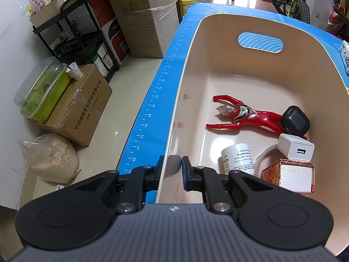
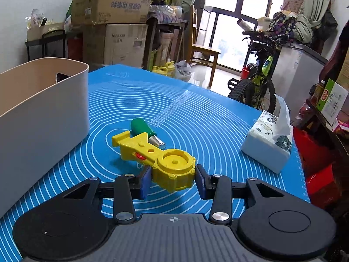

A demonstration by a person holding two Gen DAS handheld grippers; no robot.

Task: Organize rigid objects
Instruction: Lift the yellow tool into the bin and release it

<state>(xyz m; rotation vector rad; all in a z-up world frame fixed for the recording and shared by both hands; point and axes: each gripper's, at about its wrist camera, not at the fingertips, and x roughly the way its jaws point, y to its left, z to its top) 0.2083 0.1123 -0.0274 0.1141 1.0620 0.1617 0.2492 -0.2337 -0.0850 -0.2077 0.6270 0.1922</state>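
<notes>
Clamped between the blue pads of the right gripper (image 2: 173, 180) sits a yellow plastic toy (image 2: 157, 157) with a round, ridged drum at one end and a flat, notched arm reaching forward from the fingers. Both pads press the drum's sides, and the toy looks just clear of the blue ringed silicone mat (image 2: 196, 113), though its far tip is hard to judge. Just beyond that arm a green-handled tool with a silver tip (image 2: 144, 130) lies on the mat. Off to this gripper's left stands the cream plastic bin (image 2: 43, 109), its wall near; to the right rests a white tissue pack (image 2: 268, 142).

The left gripper (image 1: 171, 170) pinches the bin's near rim, one finger outside the wall and one inside, steadying it. Ahead and right of it, on the bin floor, lie a red and silver toy figure (image 1: 244, 115), a black rounded case (image 1: 296, 120), a white charger cube (image 1: 296, 150), a white labelled jar (image 1: 238, 159) and a red patterned box (image 1: 288, 179).

To do the carry well, I would raise the toy well above the rim before swinging left, since the long arm could catch the wall, then set it down in the bare floor left of the figure.
</notes>
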